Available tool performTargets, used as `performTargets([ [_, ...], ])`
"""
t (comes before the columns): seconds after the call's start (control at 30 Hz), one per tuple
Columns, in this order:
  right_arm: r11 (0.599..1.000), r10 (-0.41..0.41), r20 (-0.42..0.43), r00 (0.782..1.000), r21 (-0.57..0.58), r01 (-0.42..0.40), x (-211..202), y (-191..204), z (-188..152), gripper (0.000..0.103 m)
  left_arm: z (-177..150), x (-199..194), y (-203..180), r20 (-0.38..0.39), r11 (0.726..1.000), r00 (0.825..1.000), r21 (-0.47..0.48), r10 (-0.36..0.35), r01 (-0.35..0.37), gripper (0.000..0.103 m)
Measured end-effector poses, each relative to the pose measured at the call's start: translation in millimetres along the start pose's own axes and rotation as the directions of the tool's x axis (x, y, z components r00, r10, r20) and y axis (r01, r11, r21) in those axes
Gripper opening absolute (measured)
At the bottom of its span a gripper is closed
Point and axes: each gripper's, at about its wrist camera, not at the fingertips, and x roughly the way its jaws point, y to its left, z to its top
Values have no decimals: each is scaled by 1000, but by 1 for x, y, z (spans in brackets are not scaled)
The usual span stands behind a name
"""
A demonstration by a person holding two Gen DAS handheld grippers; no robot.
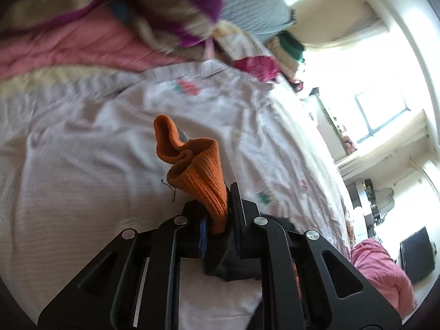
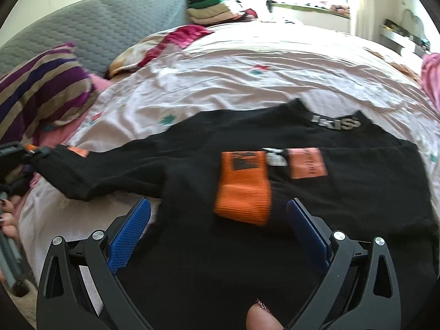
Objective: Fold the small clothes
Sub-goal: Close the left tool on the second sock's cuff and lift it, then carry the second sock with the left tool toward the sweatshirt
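On the bed (image 2: 247, 63) the black top (image 2: 192, 170) lies spread; left gripper (image 1: 220, 211), clamped on its orange cuff (image 1: 198, 176) at 9 o'clock, should carry the sleeve inward flat, while right gripper (image 2: 218, 236) hangs wide open, empty.

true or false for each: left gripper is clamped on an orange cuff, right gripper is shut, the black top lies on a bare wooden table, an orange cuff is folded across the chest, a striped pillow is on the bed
1. The left gripper is clamped on an orange cuff. True.
2. The right gripper is shut. False: its jaws stand wide apart, holding nothing.
3. The black top lies on a bare wooden table. False: it lies on a pale bedsheet.
4. An orange folded cuff lies across the top's chest. True.
5. A striped pillow is on the bed. True.
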Motion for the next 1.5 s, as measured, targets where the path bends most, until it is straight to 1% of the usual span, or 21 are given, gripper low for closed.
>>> performTargets([
  [0.13, 998, -14, 6, 1000, 64, 13, -7, -26, 0, 98, -5, -1, -37, 2, 995, 997, 59, -83, 83, 6],
  [0.17, 997, -24, 12, 1000, 73, 23, -9, -31, 0, 98, -6, 0, -45, 3, 993, 996, 75, -94, 94, 6],
  [0.23, 993, -104, 38, 994, 66, 102, -17, -42, -1, 98, -10, 1, -62, 19, 989, 997, 123, -80, 77, 6],
  [0.27, 990, -130, 46, 990, 59, 127, -20, -44, -2, 98, -13, 2, -72, 29, 986, 997, 149, -76, 71, 6],
  [0.33, 981, -191, 60, 980, 50, 188, -25, -54, -5, 98, -18, 6, -82, 11, 982, 995, 163, -98, 95, 6],
  [0.4, 975, -217, 61, 974, 61, 214, -29, -65, -7, 98, -25, 9, -90, -7, 977, 993, 177, -117, 116, 6],
  [0.5, 972, -223, 56, 973, 90, 218, -33, -79, -10, 98, -34, 14, -102, -26, 967, 991, 218, -130, 132, 6],
  [0.73, 955, -266, 49, 963, 147, 256, -41, -106, -15, 98, -50, 24, -116, -91, 947, 981, 261, -171, 189, 6],
  [0.83, 951, -267, 50, 962, 175, 255, -47, -115, -17, 98, -60, 26, -126, -112, 931, 977, 301, -179, 205, 6],
  [0.93, 939, -291, 58, 955, 206, 274, -53, -124, -19, 98, -75, 31, -136, -152, 914, 971, 336, -185, 226, 6],
  [1.03, 929, -299, 61, 952, 247, 276, -59, -136, -20, 98, -86, 36, -145, -183, 901, 965, 359, -186, 242, 6],
  [1.17, 917, -312, 64, 948, 281, 283, -64, -145, -20, 98, -104, 44, -155, -225, 883, 958, 394, -178, 257, 6],
  [1.5, 900, -320, 72, 945, 336, 279, -71, -161, -21, 98, -142, 70, -166, -316, 851, 940, 453, -125, 265, 6],
])
